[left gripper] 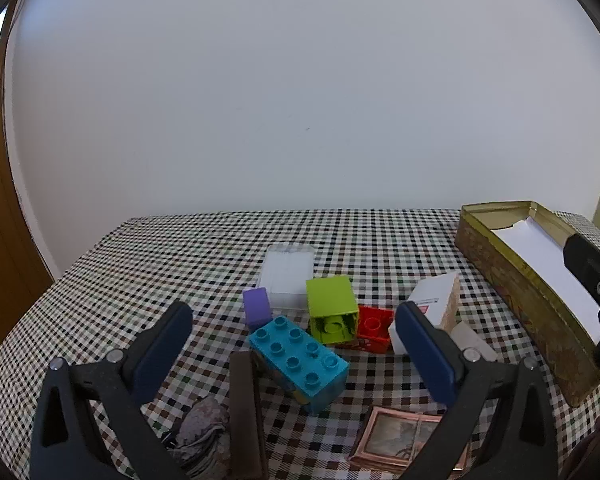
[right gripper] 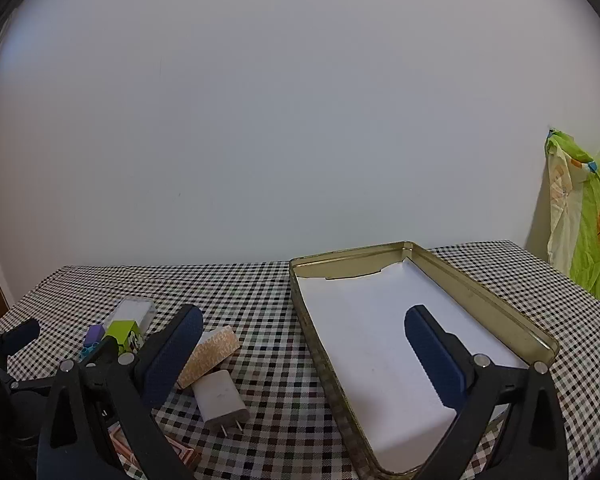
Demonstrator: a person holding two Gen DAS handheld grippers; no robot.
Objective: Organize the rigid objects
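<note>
l gripper (left gripper: 296,344) fingers wide, over blue brick (left gripper: 300,356)

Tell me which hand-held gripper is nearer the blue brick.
Left. The left hand-held gripper hangs open right over the blue brick; the right hand-held gripper is off beside it, at the tin.

No readable text, labels, or numbers

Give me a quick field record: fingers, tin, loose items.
left gripper: open, empty, above the bricks
right gripper: open, empty, over the tin's near left wall
tin: open, white liner, nothing in it
bricks: blue, green, red, purple, clustered
charger: on the cloth, left of the tin
</note>
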